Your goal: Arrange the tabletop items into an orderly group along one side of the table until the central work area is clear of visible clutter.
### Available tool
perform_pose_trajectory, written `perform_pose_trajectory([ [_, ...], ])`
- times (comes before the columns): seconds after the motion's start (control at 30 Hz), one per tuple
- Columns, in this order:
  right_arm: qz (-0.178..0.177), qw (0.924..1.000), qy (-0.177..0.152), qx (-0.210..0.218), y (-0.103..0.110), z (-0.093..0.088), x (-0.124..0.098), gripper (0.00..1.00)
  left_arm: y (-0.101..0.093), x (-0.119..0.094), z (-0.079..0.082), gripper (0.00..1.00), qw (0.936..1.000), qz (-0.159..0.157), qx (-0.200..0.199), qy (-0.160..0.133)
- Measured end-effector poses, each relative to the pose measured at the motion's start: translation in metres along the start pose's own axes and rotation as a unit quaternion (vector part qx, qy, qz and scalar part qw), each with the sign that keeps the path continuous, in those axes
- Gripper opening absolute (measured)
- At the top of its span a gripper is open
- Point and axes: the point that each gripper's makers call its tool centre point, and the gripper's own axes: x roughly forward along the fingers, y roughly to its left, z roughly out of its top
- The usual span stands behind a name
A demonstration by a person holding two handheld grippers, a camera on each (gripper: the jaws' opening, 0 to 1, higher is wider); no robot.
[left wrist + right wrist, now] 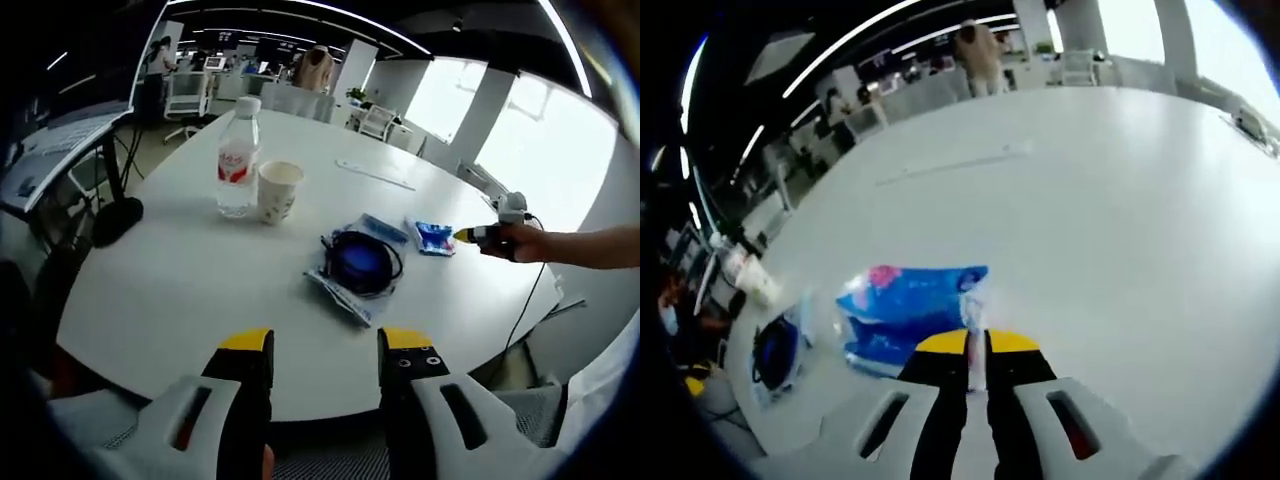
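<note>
Office bkgd, big white round table (180,260). Water bottle (238,160) & paper cup (279,191) stand touching, far-left side. Nearer middle: clear bag w/ dark coiled cable (358,266), thin blue item just behind it.

Right gripper (976,342): jaws pinched tight on edge of blue packet (905,315), which lies on the table near the right edge. Left gripper (322,342): jaws apart, holding nothing, hanging at near edge.

Progress: early, I'd say. Items not grouped yet; cable bag & packet clutter centre. Left to do: move both beside bottle/cup.
</note>
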Motion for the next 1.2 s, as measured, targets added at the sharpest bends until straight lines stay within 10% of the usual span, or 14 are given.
perform_pose_trajectory([
  [1.2,0.011,0.9985,0.027,-0.047,0.028,-0.041,-0.03,0.05,-0.006,0.011,0.011,0.42,0.9996,-0.018,0.019,-0.009],
])
